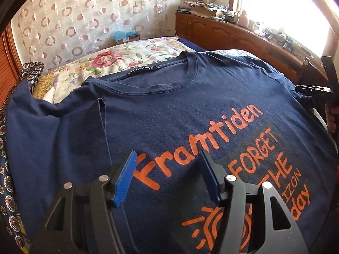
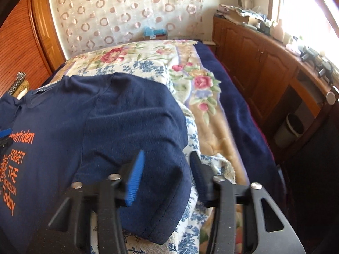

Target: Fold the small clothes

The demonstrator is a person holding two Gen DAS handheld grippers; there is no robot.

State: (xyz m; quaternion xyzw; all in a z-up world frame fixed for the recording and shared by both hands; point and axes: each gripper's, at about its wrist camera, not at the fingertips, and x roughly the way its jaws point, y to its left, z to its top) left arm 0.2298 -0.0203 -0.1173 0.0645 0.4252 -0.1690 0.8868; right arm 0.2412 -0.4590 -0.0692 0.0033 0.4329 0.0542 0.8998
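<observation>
**Sleeve fold on the navy T-shirt: approach stage**

Bed [image 2: 211, 110] carries the whole job: its floral blanket lies under the navy T-shirt [image 1: 169, 110], which is spread face up, collar toward the curtain, orange print showing. Wooden cabinets [image 2: 254, 63] run along the window side, with a small bin [image 2: 290, 129] on the floor below them; both stand well apart from the work.

I hold the left gripper [image 1: 167, 175] over the chest print, its fingers released and nothing between them. I cannot tell whether they touch the cloth.

The right gripper [image 2: 167, 175] straddles the sleeve [image 2: 148, 190] at the shirt's right edge. Its fingers [image 2: 134, 182] stand either side of the hem fold but do not yet look pressed on it, so I treat them as released.

To do this step well, I judge that I should close on the sleeve cloth only, not the blue-flowered sheet [image 2: 190, 222] bunched under it, then carry it inward across the print. The left gripper sits in that path and should clear out or pin the centre.
</observation>
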